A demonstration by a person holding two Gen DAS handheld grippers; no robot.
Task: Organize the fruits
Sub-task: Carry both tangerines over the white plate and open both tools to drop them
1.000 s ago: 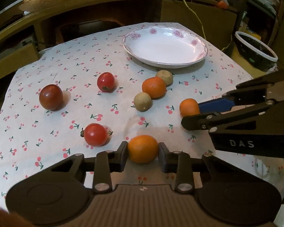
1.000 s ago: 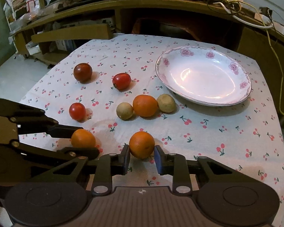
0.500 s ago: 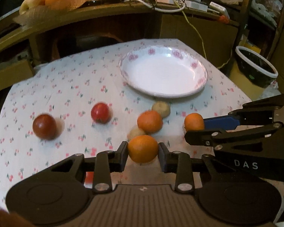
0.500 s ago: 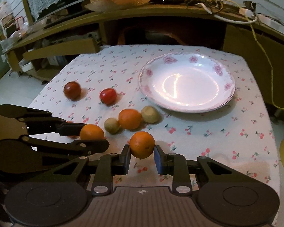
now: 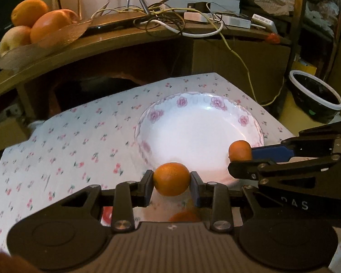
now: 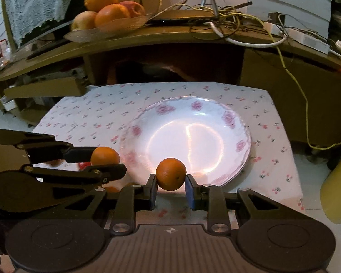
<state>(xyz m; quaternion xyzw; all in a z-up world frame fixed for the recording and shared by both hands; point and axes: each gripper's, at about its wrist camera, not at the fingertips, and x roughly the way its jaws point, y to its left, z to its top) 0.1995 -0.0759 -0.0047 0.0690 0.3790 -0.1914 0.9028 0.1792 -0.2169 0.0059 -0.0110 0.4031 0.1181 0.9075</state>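
Note:
My left gripper [image 5: 171, 183] is shut on an orange [image 5: 171, 178] and holds it in the air at the near left rim of the white flowered plate [image 5: 161, 113]. My right gripper [image 6: 171, 184] is shut on a second orange [image 6: 171, 174], held above the plate's [image 6: 227, 116] near rim. Each gripper shows in the other's view: the right one [image 5: 241, 157] with its orange [image 5: 239, 150], the left one [image 6: 106, 161] with its orange [image 6: 105, 155]. The plate holds nothing. An orange [image 5: 184, 216] and a red tomato [image 5: 106, 213] on the cloth are partly hidden below my left fingers.
The table has a cherry-print cloth [image 5: 79, 136]. A wooden shelf [image 6: 170, 36] behind it carries a fruit tray [image 6: 106, 13] and tangled cables. A black bucket [image 5: 316, 95] stands on the floor to the right. A yellow container [image 6: 336, 193] is at the right edge.
Both grippers have lifted their oranges off the cloth and moved forward to the plate's near rim. The other fruits have dropped out of view below the fingers.

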